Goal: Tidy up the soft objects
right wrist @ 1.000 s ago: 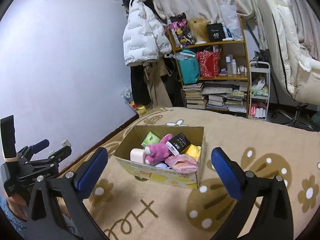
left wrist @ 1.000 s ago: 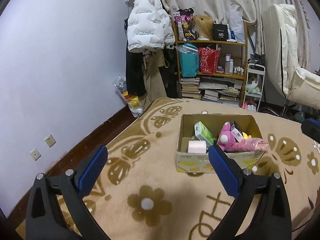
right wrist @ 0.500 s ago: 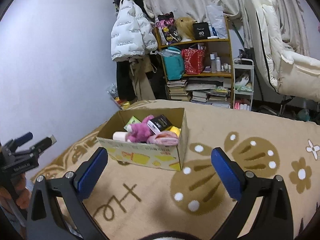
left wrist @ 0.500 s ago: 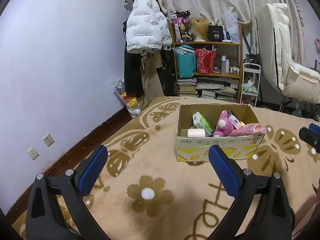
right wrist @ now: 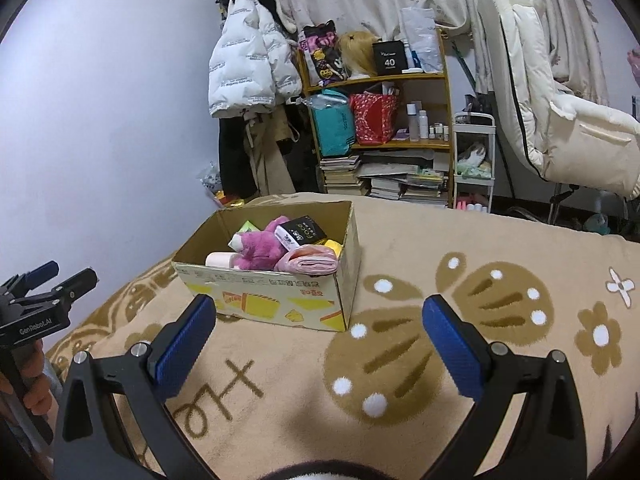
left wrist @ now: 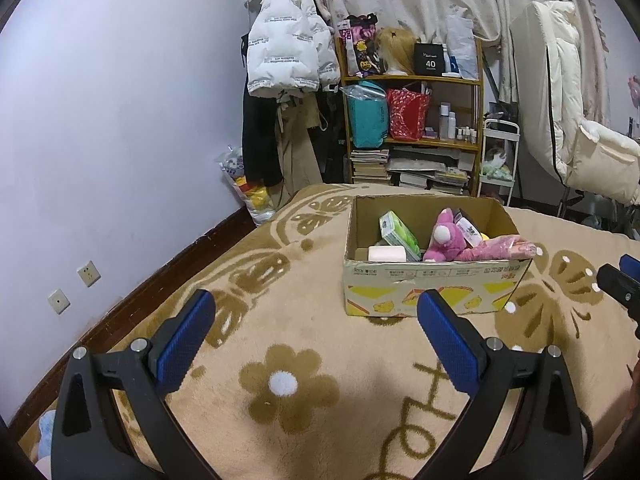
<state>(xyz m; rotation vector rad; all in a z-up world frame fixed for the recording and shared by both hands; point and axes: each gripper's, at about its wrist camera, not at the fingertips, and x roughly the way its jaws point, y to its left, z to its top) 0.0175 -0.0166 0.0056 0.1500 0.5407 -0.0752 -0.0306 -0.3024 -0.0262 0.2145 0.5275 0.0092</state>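
Observation:
A cardboard box [left wrist: 432, 292] [right wrist: 280, 300] stands on the beige flower-patterned blanket. Inside lie a pink plush toy [left wrist: 442, 236] [right wrist: 256, 250], a folded pink cloth [left wrist: 496, 250] [right wrist: 312, 262], a green tissue pack [left wrist: 398, 234], a white paper roll [left wrist: 386, 254] [right wrist: 220, 259] and a black carton [right wrist: 304, 231]. My left gripper [left wrist: 316, 328] hovers open in front of the box with nothing between its blue pads. My right gripper [right wrist: 320, 332] is open too, near the box's right front corner, empty. Each gripper shows at the edge of the other's view.
A wooden shelf [left wrist: 412, 128] with books, bags and bottles stands behind the bed, beside hanging coats [left wrist: 284, 60]. A white padded chair [left wrist: 568, 120] is at the right. The purple wall [left wrist: 100, 120] runs along the left, and a white cart [right wrist: 474, 160] stands by the shelf.
Both grippers have drawn back and lowered a little, so the box sits farther ahead in each view. Both stayed open and empty. The box contents have not moved.

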